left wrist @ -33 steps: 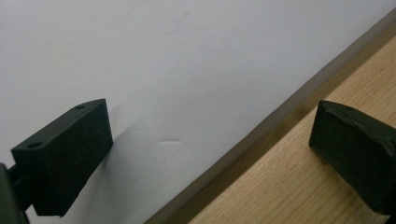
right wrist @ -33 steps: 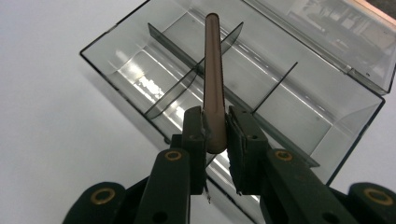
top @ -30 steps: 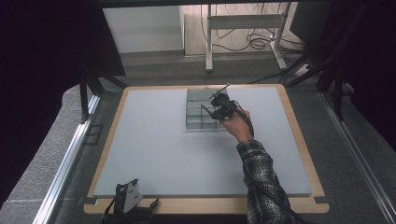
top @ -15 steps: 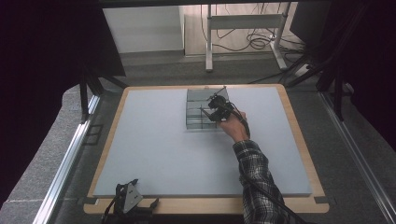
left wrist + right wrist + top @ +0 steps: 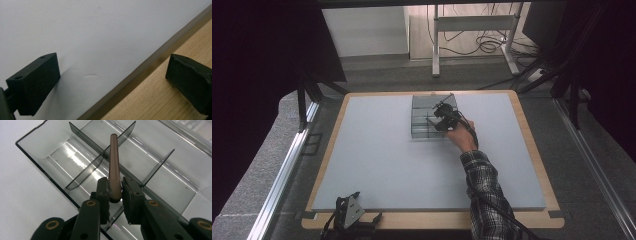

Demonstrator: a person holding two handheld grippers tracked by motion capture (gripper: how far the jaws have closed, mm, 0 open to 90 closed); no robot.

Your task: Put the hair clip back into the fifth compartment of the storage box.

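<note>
Pale grey mat [image 5: 402, 165] on a wood-edged table [image 5: 532, 145]; a smoke-grey translucent plastic organiser tray with thin dividers [image 5: 422, 120] sits toward the far middle of the mat. Right gripper [image 5: 438, 120], held in the person's right hand [image 5: 462, 137], hangs over the tray's near-right part. Left gripper [image 5: 349, 214] lies unattended at the near edge of the table. Right gripper view: jaws clamped on the lower end of a slim brown rounded stick [image 5: 113, 167], possibly a pen or handle, cannot tell which; it points out over the crossing dividers [image 5: 103, 155], not yet in any compartment. Judged step: placing the stick in a compartment. To do it well, turn it parallel to a long divider, lower until it rests on the tray floor, then part the jaws. The high view gives tray position and both grippers but hides the stick; the left gripper view shows jaws wide apart, one over mat, one over the wood border [image 5: 155, 97].
</note>
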